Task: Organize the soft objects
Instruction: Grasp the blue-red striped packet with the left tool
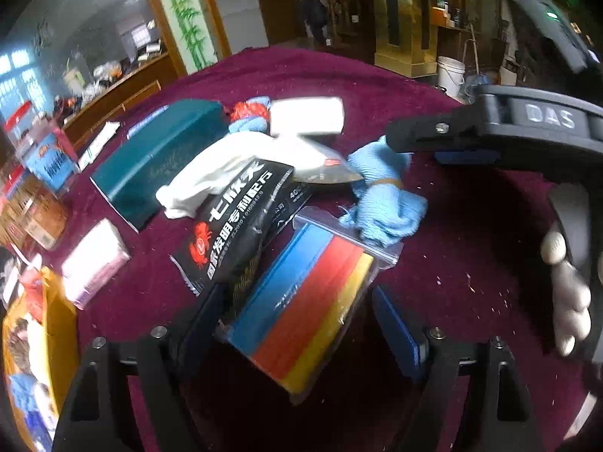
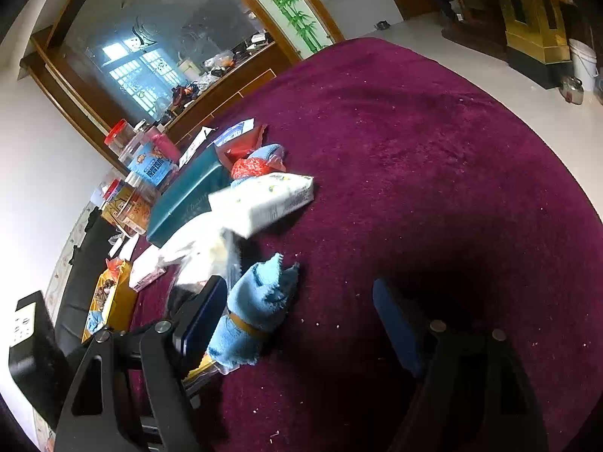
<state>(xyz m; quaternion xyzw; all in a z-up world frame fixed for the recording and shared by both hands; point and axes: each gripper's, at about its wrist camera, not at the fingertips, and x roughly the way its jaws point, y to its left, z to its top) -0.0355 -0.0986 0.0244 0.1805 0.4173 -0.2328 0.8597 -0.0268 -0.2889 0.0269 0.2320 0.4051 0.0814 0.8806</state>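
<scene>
A clear zip bag of blue, red and yellow sponge cloths (image 1: 312, 263) lies on the maroon tablecloth (image 1: 471, 233). It sits between the fingers of my left gripper (image 1: 297, 301), which is open, with a gap on the right side. A light blue towel roll bound with a rubber band (image 2: 260, 297) lies just beyond the bag (image 1: 380, 199). My right gripper (image 2: 297, 290) stands open around that roll, and its left finger is close beside it. A black crab-print packet (image 1: 233, 233) overlaps the bag's left edge.
A white cloth bag (image 1: 211, 173), a white tissue pack (image 2: 264, 199), a teal box (image 1: 158, 162) and a red net with blue cloth (image 1: 248, 111) are heaped behind. A pink-white pack (image 1: 94, 260), a yellow bag (image 1: 34, 339) and jars (image 2: 150, 158) line the left edge.
</scene>
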